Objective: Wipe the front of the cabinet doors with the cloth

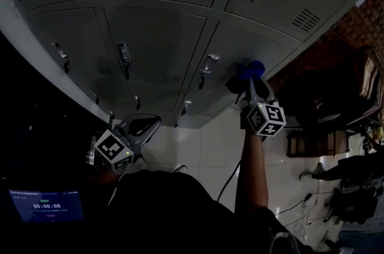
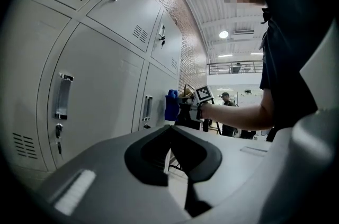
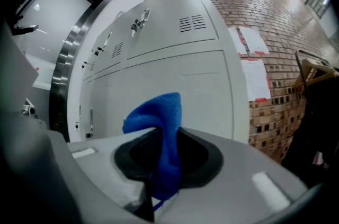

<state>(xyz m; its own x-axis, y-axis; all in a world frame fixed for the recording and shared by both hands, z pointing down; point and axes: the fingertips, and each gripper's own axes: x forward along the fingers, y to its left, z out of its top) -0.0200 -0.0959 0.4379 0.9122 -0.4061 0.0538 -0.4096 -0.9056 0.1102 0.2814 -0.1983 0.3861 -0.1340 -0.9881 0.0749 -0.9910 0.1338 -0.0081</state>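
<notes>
Blue cloth (image 3: pixel 160 130) is pinched in the right gripper (image 1: pixel 249 81). Its jaws are clamped on the cloth's lower part, and the free end stands up above them in a folded lobe.

We note from the head view that this gripper is held out on a straight arm at the grey metal cabinet doors (image 1: pixel 156 36). The cloth sits at the lower right part of one door, to the right of that door's handle (image 1: pixel 207 63). We cannot tell whether the cloth touches the door face or stops just short of it.

In the right gripper view the door behind the cloth is plain and pale. Vent slots (image 3: pixel 192 22) mark the door above it, and a brick wall (image 3: pixel 275 32) runs to the right of the cabinet.

The left gripper (image 2: pixel 169 135) has its jaws pressed together with nothing between them. It is held low by the person's body, well apart from the doors and the cloth.

A small lit screen (image 1: pixel 45 206) shows at the lower left of the head view.
</notes>
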